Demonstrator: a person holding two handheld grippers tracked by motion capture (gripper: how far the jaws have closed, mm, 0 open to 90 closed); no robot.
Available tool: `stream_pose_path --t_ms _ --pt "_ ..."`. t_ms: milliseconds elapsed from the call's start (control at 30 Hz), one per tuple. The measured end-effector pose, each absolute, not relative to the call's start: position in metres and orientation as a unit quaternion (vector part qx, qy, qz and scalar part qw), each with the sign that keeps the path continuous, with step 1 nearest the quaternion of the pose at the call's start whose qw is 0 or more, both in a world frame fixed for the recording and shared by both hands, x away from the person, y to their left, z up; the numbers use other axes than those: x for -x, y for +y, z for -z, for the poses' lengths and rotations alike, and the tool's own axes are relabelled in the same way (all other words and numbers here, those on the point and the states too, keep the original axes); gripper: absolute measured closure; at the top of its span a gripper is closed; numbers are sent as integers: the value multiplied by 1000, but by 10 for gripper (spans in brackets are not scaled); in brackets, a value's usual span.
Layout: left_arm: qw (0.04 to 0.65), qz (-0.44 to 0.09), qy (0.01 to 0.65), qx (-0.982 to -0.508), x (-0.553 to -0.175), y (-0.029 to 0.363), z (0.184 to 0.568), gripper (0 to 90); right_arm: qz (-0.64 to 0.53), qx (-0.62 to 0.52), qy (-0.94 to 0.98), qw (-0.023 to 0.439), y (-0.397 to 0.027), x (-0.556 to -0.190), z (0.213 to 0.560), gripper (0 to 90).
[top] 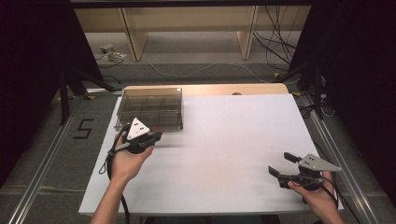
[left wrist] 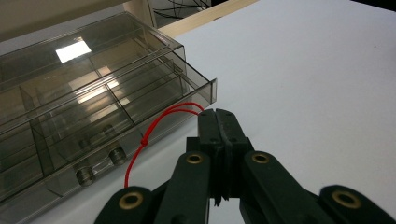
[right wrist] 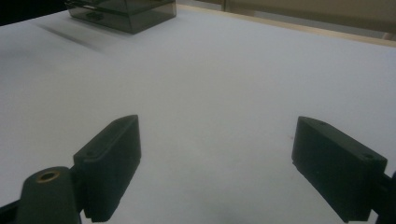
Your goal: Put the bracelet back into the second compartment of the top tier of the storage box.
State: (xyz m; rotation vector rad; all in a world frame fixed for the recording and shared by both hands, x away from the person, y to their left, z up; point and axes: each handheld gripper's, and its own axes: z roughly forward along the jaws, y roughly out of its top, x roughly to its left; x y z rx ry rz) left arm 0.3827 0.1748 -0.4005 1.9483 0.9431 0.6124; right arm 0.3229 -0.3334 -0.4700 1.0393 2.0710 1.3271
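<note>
Item: clear box (left wrist: 93, 93), smoky plastic with divided compartments, standing at the far left corner of the white table (top: 224, 154). Two small metal cylinders lie in its near compartment. A drawer appears to stand slightly out at the front, though we cannot be sure.

Item: red string (left wrist: 154, 128), a knotted loop that seems tied to the front of the box and runs to the left tool.

Item: left tool (left wrist: 219, 116), jaws fully together, pinching the end of the red string just beside the box's near corner; seen from above (top: 156, 136) it sits right at the box front.

Item: right tool (right wrist: 215, 158), jaws wide apart with nothing between them, resting well apart from the box at the near right of the table (top: 280, 169).

Handling note: we judge the step to be drawing the compartment out by its string. We would pull level and straight away from the box front, slowly, keeping the pinch firm so the thin loop does not slip. If the box slides along, we would brace it with the free right tool.
</note>
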Motion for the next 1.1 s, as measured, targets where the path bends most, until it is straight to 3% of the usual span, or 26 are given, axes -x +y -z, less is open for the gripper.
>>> stream_pose_path --t_ms 1100 --pt "432 -259 396 -768 -391 188 395 899 -484 -378 754 233 -333 -323 470 165"
